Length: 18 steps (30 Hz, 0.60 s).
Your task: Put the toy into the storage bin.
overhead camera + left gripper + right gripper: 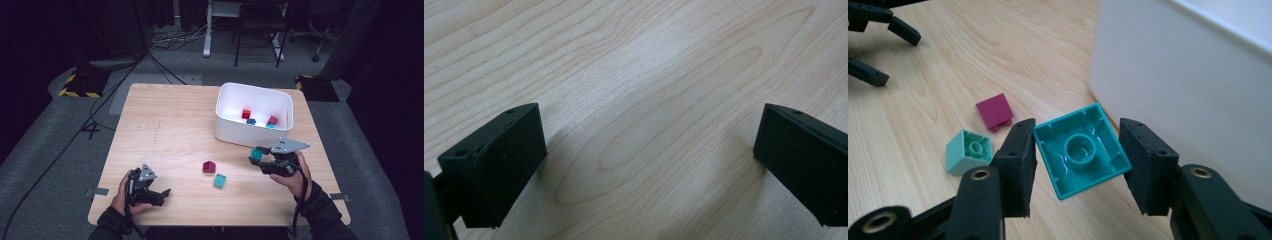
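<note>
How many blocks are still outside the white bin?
3: a teal block gripped in the right hand-held gripper, plus a maroon block and a teal-green block lying on the table.

The tabletop [170, 130] is brightly lit from above amid dark surroundings; soft shadows are cast, and close jaws are blurred.

Teal block [1080, 150], maroon block [994, 111], mint block [968, 152], white bin [252, 130].
</note>
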Available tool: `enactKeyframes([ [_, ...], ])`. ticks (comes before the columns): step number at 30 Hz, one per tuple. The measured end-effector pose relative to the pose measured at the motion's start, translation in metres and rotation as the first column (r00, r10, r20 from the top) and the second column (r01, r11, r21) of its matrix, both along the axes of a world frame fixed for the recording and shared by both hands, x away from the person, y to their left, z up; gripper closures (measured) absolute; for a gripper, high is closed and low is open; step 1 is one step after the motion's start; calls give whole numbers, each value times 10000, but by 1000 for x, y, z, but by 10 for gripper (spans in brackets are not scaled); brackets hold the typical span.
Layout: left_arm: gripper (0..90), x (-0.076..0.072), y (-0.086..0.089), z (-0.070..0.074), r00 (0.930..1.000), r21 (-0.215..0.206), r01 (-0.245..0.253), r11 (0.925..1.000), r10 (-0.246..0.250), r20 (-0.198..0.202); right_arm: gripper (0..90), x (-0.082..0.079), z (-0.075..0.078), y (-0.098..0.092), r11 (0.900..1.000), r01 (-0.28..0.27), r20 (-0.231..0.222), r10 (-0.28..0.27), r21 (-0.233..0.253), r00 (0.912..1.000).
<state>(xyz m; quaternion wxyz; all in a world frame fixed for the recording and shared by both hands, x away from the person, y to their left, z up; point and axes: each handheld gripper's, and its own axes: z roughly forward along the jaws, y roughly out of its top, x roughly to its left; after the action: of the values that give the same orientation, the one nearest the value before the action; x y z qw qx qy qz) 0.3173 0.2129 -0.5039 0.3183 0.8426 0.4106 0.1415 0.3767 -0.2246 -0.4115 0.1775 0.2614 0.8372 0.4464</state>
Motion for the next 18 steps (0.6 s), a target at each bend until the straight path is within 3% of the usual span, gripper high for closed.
enactKeyframes([
  [9,6,0,0,0,10000,3,-7,10000,7,21,512,2,27,-6,9998,150,441,-146,-107,9989],
  [18,6,0,0,0,10000,-9,-7,10000,7,14,512,6,52,-10,9998,160,712,-167,111,9973],
])
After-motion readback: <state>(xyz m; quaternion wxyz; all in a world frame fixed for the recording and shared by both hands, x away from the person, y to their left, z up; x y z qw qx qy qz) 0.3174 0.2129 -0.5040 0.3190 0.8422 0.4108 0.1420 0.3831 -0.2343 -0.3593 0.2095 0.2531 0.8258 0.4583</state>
